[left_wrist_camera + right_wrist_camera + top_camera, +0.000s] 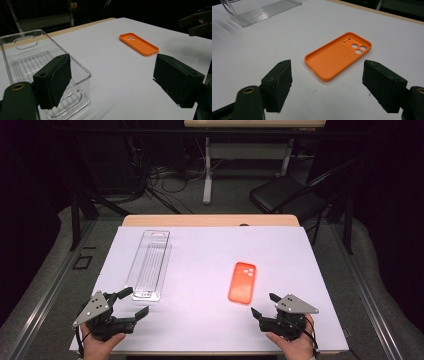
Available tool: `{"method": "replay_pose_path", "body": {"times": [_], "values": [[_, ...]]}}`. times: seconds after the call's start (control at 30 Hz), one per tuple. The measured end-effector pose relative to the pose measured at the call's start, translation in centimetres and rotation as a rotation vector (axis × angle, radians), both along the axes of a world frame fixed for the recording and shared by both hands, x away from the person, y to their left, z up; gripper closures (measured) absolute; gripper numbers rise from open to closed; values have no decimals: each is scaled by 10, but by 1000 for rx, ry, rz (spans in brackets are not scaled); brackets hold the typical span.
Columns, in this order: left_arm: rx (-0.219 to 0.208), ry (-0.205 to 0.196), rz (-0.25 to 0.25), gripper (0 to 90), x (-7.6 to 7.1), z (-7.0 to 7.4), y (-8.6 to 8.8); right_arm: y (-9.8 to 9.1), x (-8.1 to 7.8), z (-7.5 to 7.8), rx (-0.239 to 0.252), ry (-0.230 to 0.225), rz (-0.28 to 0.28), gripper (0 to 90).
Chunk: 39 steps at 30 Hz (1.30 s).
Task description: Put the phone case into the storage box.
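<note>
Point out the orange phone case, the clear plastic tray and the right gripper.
Orange phone case (337,60): right gripper view, on its dotted inner floor.
Clear plastic tray (149,265): high view, on its ribbed bottom.
Right gripper (263,305): high view, midway between the tips of its open black jaws.

Blk chair (286,195), cables (165,175) behind table (210,220)

clear tray (259,10): far end cut off by frame top | left gripper (112,82): one jaw hides tray wall

Each black gripper (134,302) carries a grey three-cornered plate (92,308).
</note>
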<state>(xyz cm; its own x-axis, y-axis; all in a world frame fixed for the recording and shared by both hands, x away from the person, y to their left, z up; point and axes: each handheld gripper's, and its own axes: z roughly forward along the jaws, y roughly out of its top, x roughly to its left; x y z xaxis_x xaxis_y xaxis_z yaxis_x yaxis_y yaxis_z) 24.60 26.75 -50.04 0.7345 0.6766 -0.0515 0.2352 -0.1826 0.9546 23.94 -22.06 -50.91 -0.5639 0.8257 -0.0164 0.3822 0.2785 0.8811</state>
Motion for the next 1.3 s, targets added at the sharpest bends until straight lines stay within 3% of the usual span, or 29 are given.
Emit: {"method": "replay_pose_path", "body": {"times": [0.27,0.37,0.77,1.1,1.3], "values": [[0,4,4,150,1,0,0,0,6,0,6,28,10,241],[2,3,4,151,1,0,-1,3,12,4,-3,43,38,274],[1,10,9,151,2,-2,0,13,36,15,-104,90,93,317],[5,18,1,152,2,-3,-1,21,51,20,-146,109,141,400],[5,17,7,152,2,-3,-1,32,57,17,-222,115,196,446]]}}
